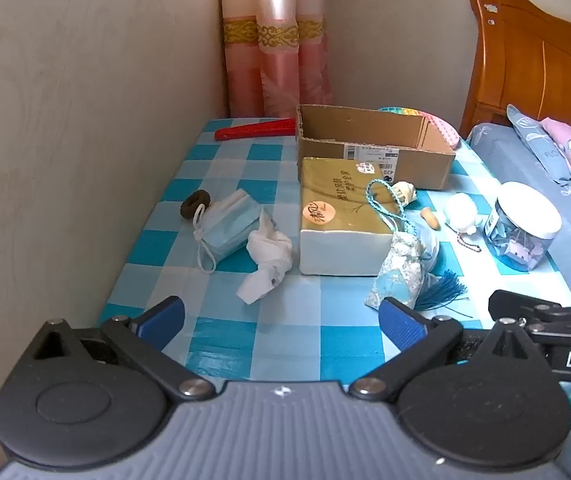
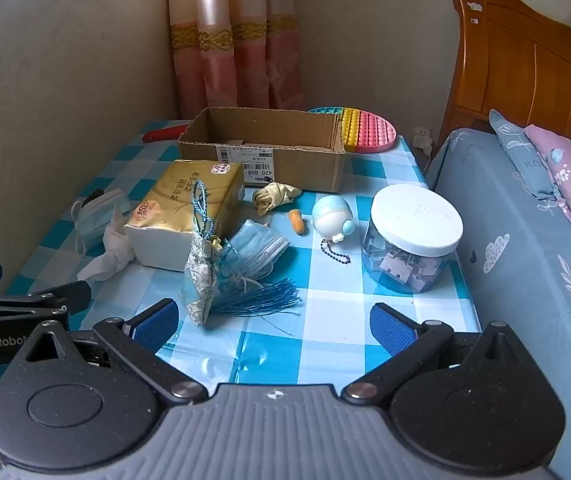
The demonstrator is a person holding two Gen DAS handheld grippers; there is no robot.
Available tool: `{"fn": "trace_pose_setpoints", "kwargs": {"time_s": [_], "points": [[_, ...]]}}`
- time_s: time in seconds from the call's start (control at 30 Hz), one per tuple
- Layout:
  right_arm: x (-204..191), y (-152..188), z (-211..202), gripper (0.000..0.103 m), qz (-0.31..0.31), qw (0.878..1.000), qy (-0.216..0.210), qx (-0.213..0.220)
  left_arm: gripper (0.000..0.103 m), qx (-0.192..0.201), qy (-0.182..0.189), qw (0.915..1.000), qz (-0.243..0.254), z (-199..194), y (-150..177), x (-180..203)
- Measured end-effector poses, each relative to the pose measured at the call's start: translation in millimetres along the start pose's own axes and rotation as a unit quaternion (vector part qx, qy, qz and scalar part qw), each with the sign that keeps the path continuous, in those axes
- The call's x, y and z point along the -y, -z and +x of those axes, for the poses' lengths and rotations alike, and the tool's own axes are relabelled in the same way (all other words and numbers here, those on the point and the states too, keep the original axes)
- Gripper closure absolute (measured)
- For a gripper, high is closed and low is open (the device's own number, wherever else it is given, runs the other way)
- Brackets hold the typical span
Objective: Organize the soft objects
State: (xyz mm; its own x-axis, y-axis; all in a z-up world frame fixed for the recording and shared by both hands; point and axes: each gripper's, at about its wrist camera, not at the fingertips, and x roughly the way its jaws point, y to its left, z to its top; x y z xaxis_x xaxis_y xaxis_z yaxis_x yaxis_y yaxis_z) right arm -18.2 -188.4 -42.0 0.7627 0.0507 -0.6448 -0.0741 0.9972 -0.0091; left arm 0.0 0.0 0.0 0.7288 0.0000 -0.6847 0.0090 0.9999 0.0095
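Note:
An open cardboard box (image 1: 373, 148) (image 2: 263, 148) stands at the back of the blue checked table (image 1: 221, 344) (image 2: 325, 320). In front of it lie a gold tissue pack (image 1: 341, 216) (image 2: 189, 212), a folded blue face mask (image 1: 227, 228) (image 2: 97, 216), a crumpled white tissue (image 1: 267, 260) (image 2: 111, 254), a brown hair tie (image 1: 194, 203), a patterned sachet with a blue tassel (image 1: 399, 272) (image 2: 201, 280), a second mask (image 2: 257, 248), a knotted yellow cloth (image 2: 275, 197), an orange earplug (image 2: 296, 222) and a white plush keychain (image 1: 461, 212) (image 2: 331, 220). My left gripper (image 1: 281, 322) and my right gripper (image 2: 273, 320) hover open near the front edge, empty.
A clear jar with a white lid (image 1: 523, 224) (image 2: 411, 236) stands at the table's right. A rainbow pop mat (image 2: 365, 128) and a red tool (image 1: 255, 129) lie at the back. A wall runs along the left, a bed (image 2: 525, 240) along the right.

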Motion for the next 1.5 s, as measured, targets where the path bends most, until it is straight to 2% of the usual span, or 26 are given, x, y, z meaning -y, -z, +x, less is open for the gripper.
{"fn": "trace_pose_setpoints", "kwargs": {"time_s": [1.5], "points": [[-1.6, -0.8, -2.1, 0.000, -0.004, 1.000, 0.001, 0.004, 0.001, 0.004, 0.004, 1.0000, -0.005, -4.8, -3.7, -2.3]]}}
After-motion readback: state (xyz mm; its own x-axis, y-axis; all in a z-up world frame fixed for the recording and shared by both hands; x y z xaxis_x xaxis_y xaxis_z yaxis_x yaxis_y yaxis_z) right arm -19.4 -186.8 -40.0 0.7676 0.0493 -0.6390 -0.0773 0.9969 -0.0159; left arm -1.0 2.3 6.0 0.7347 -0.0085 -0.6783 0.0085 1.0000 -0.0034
